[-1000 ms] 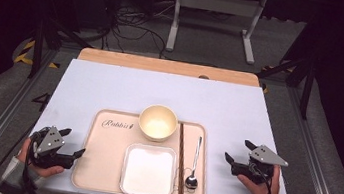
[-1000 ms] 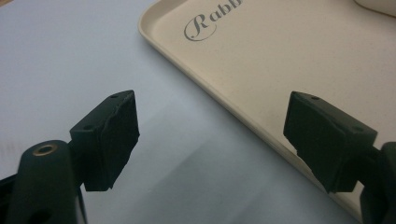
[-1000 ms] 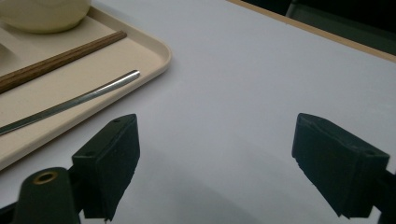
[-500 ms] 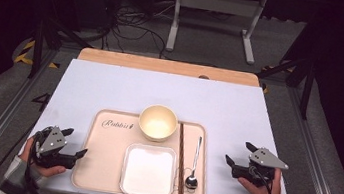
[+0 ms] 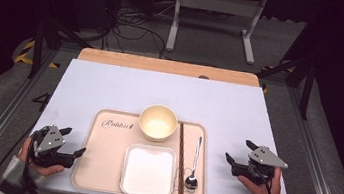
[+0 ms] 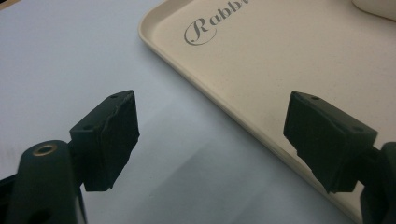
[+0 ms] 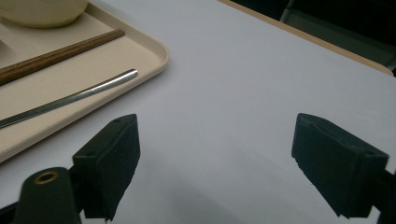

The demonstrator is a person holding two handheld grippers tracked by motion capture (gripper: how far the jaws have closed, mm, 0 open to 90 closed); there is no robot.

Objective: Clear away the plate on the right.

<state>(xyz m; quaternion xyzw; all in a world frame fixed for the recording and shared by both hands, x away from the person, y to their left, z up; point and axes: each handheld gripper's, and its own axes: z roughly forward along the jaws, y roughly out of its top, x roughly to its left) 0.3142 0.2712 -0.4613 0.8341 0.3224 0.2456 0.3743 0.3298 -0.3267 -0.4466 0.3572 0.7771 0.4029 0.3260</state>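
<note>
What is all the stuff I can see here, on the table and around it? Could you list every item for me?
Beige plastic tray with the word Rabbit: one, near middle of the table.
Round cream bowl: one, far middle of the tray.
Square white dish: one, near middle of the tray.
Dark wooden chopsticks: one pair, lying lengthwise right of the dish.
Silver metal spoon: one, right of the chopsticks, bowl end nearest the person.
White table top: one, with a bare wooden strip along its far edge.
White metal stand: one, on the floor beyond the table.
Black cables: a tangle, floor at far left.
Left gripper: black, jaws apart, left of the tray.
Right gripper: black, jaws apart, right of the tray.
</note>
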